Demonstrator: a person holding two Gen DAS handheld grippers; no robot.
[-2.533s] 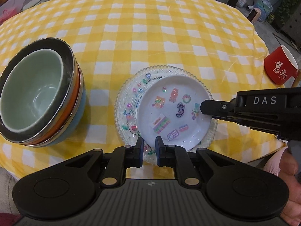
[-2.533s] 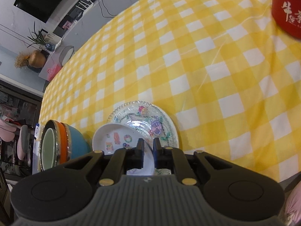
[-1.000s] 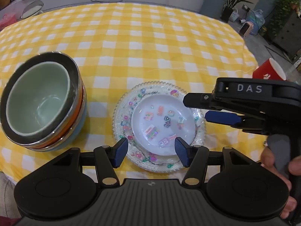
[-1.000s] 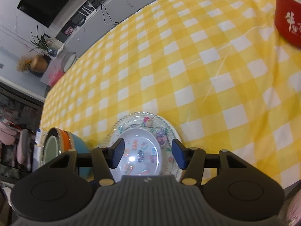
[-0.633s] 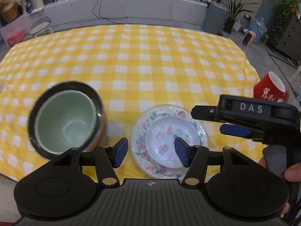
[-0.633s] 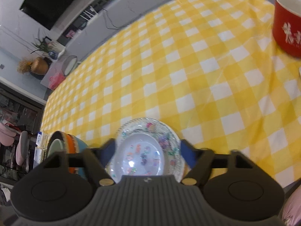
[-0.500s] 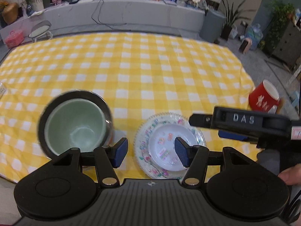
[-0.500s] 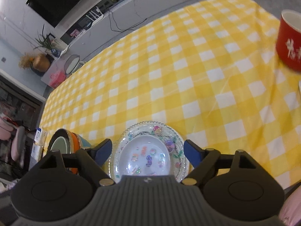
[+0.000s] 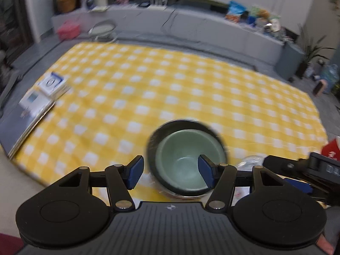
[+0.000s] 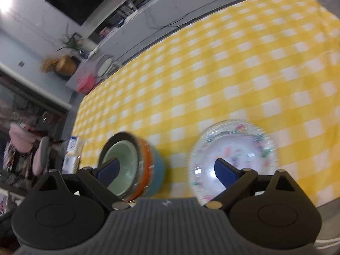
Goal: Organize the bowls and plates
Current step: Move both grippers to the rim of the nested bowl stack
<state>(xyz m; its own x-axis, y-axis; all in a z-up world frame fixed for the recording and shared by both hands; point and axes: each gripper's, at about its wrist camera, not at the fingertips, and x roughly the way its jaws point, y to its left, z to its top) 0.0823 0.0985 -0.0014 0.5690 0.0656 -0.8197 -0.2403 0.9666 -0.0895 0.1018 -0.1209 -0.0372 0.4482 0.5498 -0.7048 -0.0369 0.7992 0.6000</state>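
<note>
My left gripper (image 9: 171, 173) and right gripper (image 10: 166, 171) look alike: matte black linkages, blue pads, silver screws, ribbed grey housing.

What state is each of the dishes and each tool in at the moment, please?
Bowl stack: nested, upright on the tablecloth, untouched.
Small white plate: resting inside the patterned glass plate.
Left tool: open, holding nothing.
Right tool: open, jaws just widened, holding nothing.
Red cup: upright at the table edge.
</note>
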